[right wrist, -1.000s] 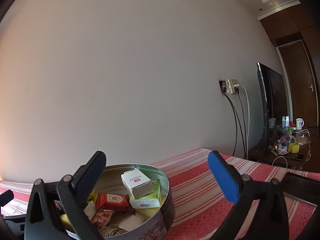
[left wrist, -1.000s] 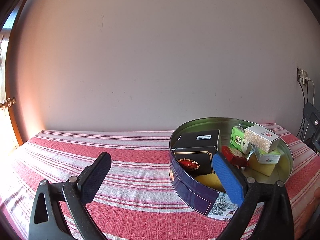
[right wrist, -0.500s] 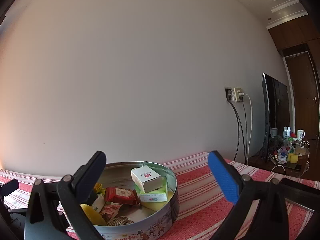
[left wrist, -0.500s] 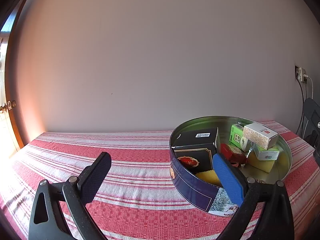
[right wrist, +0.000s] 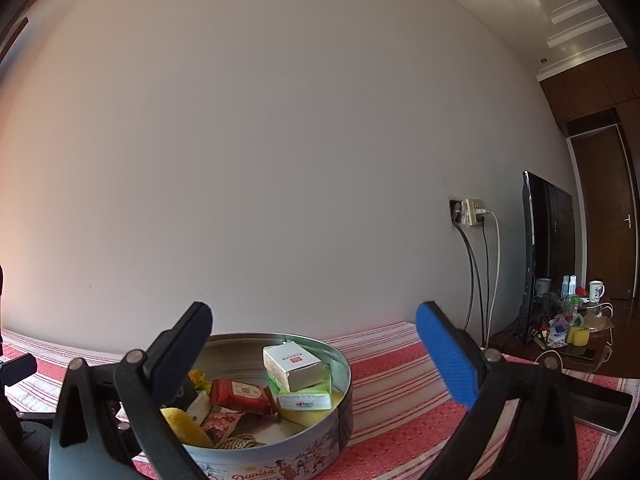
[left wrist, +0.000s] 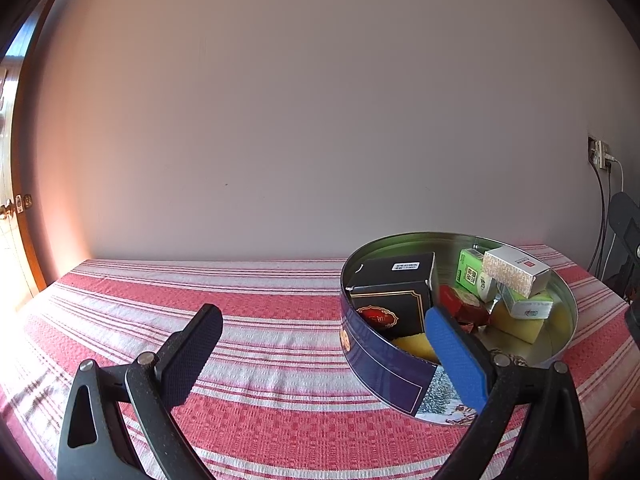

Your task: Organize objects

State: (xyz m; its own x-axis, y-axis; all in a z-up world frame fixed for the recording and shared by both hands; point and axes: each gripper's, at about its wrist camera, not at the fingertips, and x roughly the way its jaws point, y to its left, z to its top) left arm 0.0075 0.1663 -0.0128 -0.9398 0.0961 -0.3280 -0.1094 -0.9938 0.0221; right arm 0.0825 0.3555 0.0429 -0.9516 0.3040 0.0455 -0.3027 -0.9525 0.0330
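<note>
A round blue cookie tin (left wrist: 384,364) stands on the red-and-white striped cloth (left wrist: 256,320); it also shows in the right wrist view (right wrist: 304,460). Inside lie a black box (left wrist: 394,292), a green box (left wrist: 472,276), a white box (left wrist: 516,274) on a green-and-white box (right wrist: 306,398), a red packet (right wrist: 240,396) and yellow sponges (left wrist: 516,322). My left gripper (left wrist: 324,354) is open and empty, above the cloth at the tin's left side. My right gripper (right wrist: 316,354) is open and empty, above the tin's near right rim.
A plain wall runs behind the table. A wall socket with cables (right wrist: 472,212), a television (right wrist: 548,248) and a cluttered side table (right wrist: 568,320) stand to the right. A wooden door frame (left wrist: 20,200) is at the left.
Both grippers have drawn back and risen a little from the tin, staying open. More of the tin's inside shows in the right wrist view. Nothing in the tin has moved.
</note>
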